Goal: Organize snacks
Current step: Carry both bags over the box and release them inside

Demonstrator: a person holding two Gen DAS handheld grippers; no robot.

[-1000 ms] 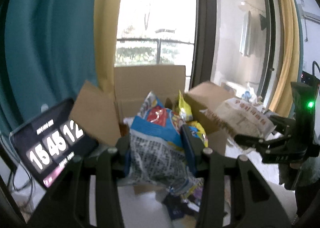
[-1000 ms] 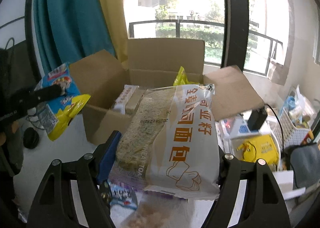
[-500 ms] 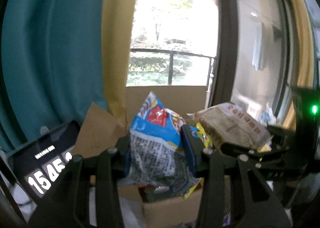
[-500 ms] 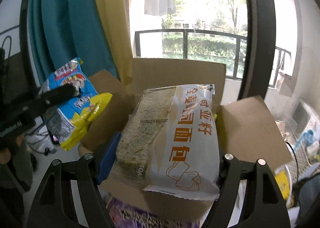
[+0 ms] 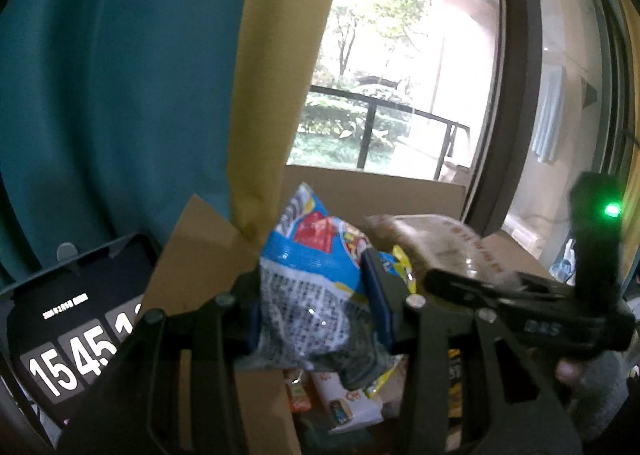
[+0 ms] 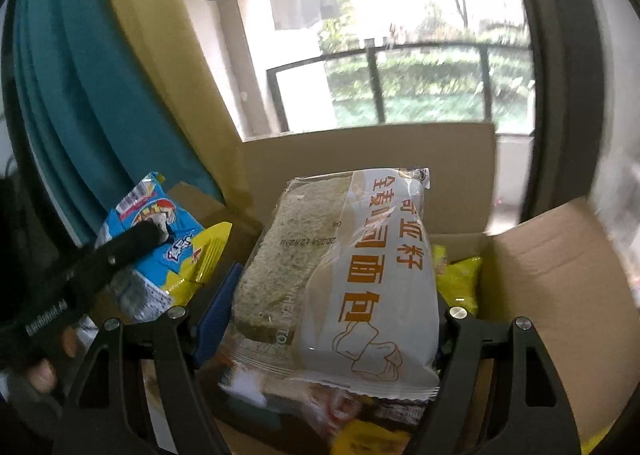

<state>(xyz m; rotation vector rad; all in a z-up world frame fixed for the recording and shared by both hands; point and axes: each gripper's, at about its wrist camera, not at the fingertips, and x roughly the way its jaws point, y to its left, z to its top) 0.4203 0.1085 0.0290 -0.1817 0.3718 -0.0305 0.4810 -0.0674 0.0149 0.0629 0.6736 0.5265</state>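
Step in hand: loading. Left hand-held gripper clamps blue snack bag; right hand-held gripper clamps bread loaf (jaws wide). Next, by judgement: lower both into cardboard box, then release.

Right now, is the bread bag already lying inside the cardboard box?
No, the bread bag is clamped between the right gripper's fingers, held above the cardboard box.

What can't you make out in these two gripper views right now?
- Left wrist view: the cardboard box interior, hidden by the blue snack bag in the left gripper.
- Left wrist view: the clock screen, last digits covered by a box flap.
- Right wrist view: snacks lying in the box, mostly hidden behind the bread bag in the right gripper.
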